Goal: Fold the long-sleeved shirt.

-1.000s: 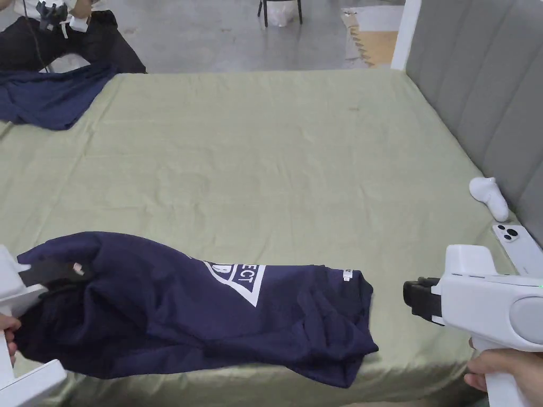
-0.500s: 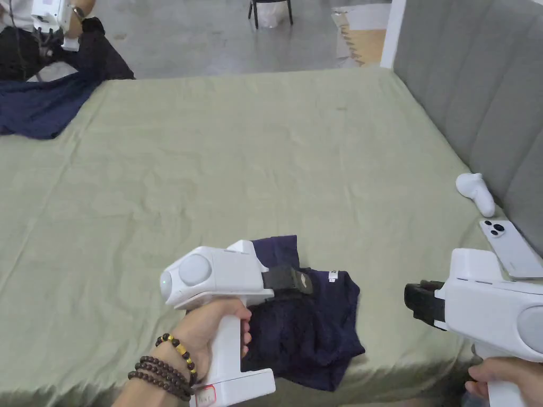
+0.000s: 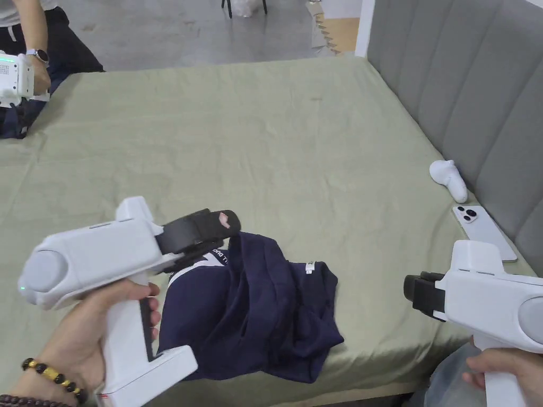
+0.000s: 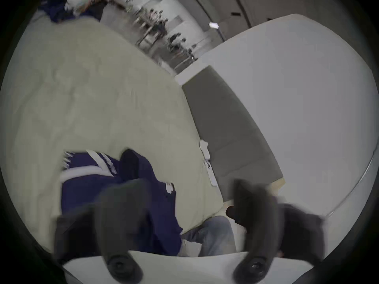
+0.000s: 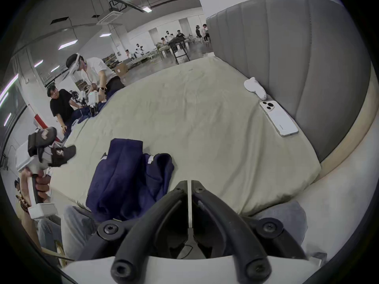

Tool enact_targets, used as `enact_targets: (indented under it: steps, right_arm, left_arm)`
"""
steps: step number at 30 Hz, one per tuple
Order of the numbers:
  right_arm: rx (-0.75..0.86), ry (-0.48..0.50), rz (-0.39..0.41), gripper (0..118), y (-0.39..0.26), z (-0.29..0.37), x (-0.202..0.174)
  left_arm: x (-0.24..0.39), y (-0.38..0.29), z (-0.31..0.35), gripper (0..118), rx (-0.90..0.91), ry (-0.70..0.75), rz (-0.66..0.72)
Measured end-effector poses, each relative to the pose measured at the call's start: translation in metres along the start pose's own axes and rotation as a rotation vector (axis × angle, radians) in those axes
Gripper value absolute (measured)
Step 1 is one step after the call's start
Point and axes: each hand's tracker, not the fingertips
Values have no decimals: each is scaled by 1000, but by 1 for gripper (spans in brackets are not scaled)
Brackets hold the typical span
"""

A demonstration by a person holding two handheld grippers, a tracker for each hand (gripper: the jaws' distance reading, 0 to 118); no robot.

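The navy long-sleeved shirt lies in a folded, rumpled bundle near the front edge of the green bed, with part of its white print showing at the left. My left gripper hovers just above the bundle's upper left corner, open and holding nothing. In the left gripper view the jaws stand wide apart over the shirt. My right gripper is off to the right of the shirt, shut with nothing between its jaws. The right gripper view also shows the shirt and the left gripper.
A white phone and a white controller lie by the grey headboard on the right. At the far left another person holds a gripper over another navy garment.
My left gripper carried the shirt's left end rightward over the rest, halving its length, then let go and drew back up and left. The right gripper stayed put. The camera shifted.
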Motion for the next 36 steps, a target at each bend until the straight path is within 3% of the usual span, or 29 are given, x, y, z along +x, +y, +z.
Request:
enact_targets:
  steps: [2, 6, 10, 15, 18, 25, 28, 30, 33, 36]
  right_arm:
    - [1, 13, 15, 2, 2, -2, -8]
    - [-7, 46, 46, 2, 3, -6, -22]
    - [-24, 50, 67, 2, 0, -10, -29]
    - [-38, 31, 75, 2, -3, -7, -28]
    - [-43, 24, 71, 2, -6, -4, -22]
    - [-53, -6, 44, 2, -11, 1, -7]
    - [-52, -17, 36, 2, -13, 6, -1]
    - [-53, -27, 30, 2, -13, 8, 3]
    - [-53, -42, 25, 2, -12, 10, 5]
    - [-51, -30, 42, 2, -5, 6, -4]
  left_arm:
    - [-8, -1, 12, 6, 30, 157, -92]
    - [-31, -26, 3, 4, -31, 420, -280]
    - [-57, -58, -36, 4, -83, 427, -313]
    - [-50, -99, -89, 4, -58, 435, -546]
    - [-32, -108, -108, 4, -58, 348, -475]
    - [13, -139, -167, 4, -151, 222, -500]
    - [23, -152, -191, 4, -234, 151, -414]
    - [24, -163, -207, 4, -306, 213, -395]
    - [25, -165, -207, 4, -310, 237, -440]
    - [33, -146, -172, 4, -254, 160, -315]
